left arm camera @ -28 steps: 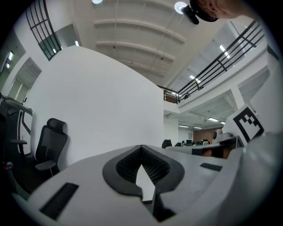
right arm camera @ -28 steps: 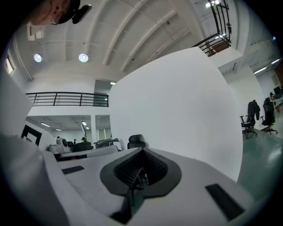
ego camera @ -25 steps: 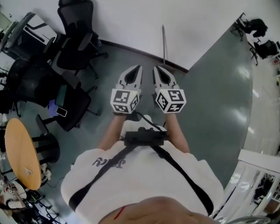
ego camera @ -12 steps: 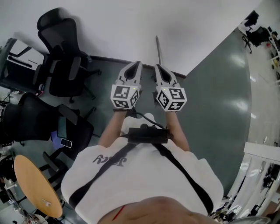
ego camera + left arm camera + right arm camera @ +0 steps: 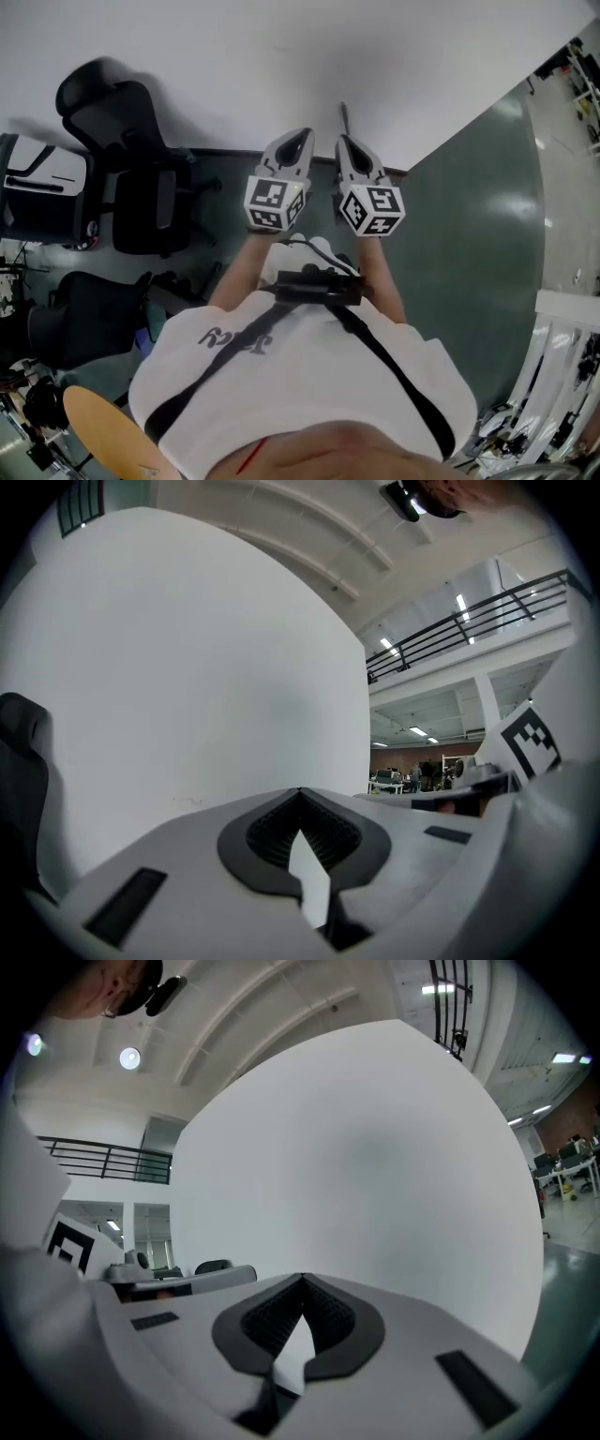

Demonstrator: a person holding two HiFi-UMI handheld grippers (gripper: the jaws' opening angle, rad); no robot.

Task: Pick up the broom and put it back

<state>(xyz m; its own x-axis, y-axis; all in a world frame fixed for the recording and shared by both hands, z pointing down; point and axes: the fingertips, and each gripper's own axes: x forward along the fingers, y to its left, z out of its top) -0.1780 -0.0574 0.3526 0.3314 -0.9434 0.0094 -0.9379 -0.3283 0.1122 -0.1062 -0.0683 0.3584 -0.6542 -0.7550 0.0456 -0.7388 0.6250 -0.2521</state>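
- Left tool (image 5: 300, 137) has its jaws closed tip to tip with nothing between them; I see only bare white wall (image 5: 281, 56) beyond it in the left gripper view.
- Right tool (image 5: 344, 142) is the same: jaws fully together and empty. It is held level, just beside the left one.
- Just past the right tool's tip in the head view, a thin grey pole leans upright against the wall. I take it for the broom handle (image 5: 343, 116). Its lower part and head are hidden behind the tools, and neither gripper view shows it.
- I judge this to be the approach step: the broom is not yet touched or gripped, so the task is barely begun.
- For the next move I would need to open one tool, line its jaws up either side of the handle, close in on it near the wall and clamp before lifting.
- On writing: the marker cubes (image 5: 277, 204) carry black-and-white square patterns only, no words. A dark script print on the white shirt (image 5: 230, 343) is not legible to me.
- Further out, black office chairs (image 5: 141, 178) stand on the grey-green floor (image 5: 469, 216) to the left, and a round wooden desk (image 5: 98, 427) shows at the lower left edge.
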